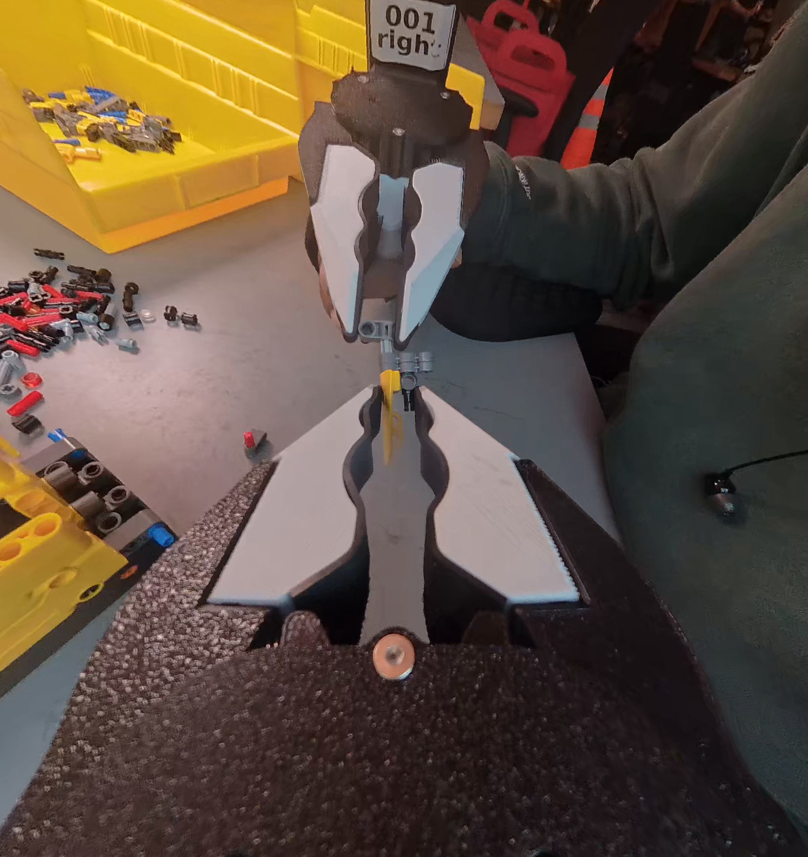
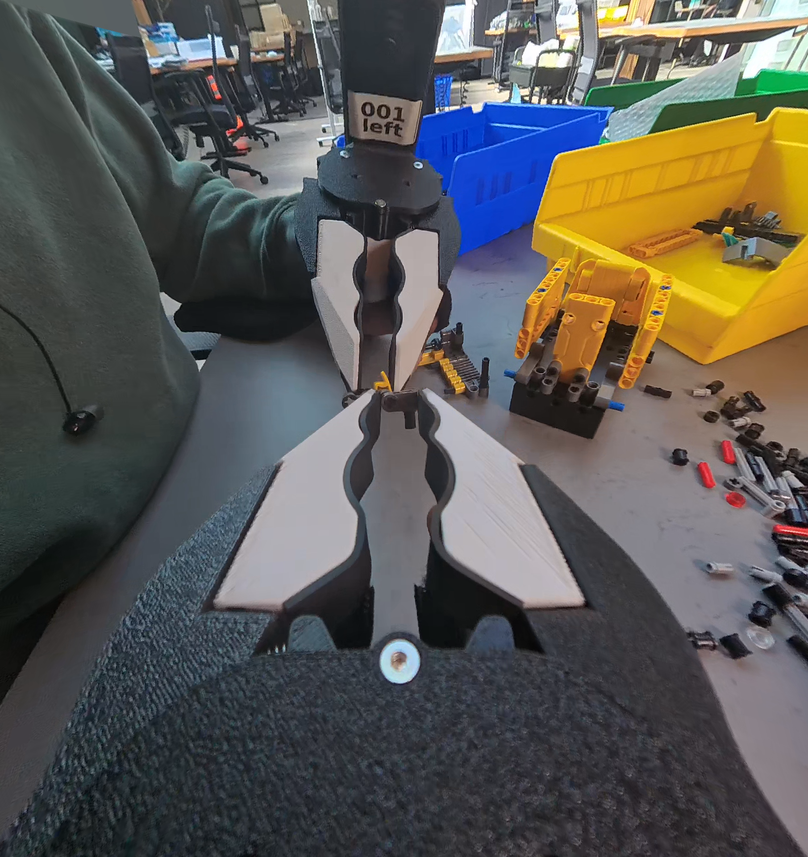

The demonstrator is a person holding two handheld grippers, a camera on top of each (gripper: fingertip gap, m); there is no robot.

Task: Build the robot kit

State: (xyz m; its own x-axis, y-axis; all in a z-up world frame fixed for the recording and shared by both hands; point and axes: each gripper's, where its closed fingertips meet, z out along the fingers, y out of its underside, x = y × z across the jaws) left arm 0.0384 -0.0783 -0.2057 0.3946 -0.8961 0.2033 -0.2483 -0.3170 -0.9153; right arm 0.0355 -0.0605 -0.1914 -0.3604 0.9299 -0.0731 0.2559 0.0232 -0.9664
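- Facing each other tip to tip at the centre of both frames, two grippers with white fingers and black textured bodies meet over a grey tabletop (image 1: pixel 198 399), each carrying one small part.
- The left gripper (image 1: pixel 393 394), filling the lower half of the left wrist view, has its fingers nearly closed on one thin yellow plastic blade-shaped piece (image 1: pixel 389 417). The piece's long axis runs up and down the frame along the fingers, its wider end pointing up toward the other gripper.
- The right gripper (image 1: pixel 378 335), seen top centre in that view with a labelled tag, is closed to a narrow gap on one small grey connector assembly with holes (image 1: pixel 395 357), which hangs from its tips and touches the yellow piece's upper end. In the right wrist view the same gripper (image 2: pixel 398 398) pinches that dark grey part at its tips.
- Two green sleeves of a person (image 1: pixel 625 222) enter from the frame edges.
- One partly built yellow and black brick vehicle model (image 2: pixel 583 338) stands right of centre in the right wrist view, near one yellow plastic bin (image 2: pixel 625 185), one blue bin (image 2: pixel 499 157) and one green bin (image 2: pixel 764 88).
- One loose pile of small black, red and grey pins (image 2: pixel 782 510) spreads along the right edge; it is too dense to count.
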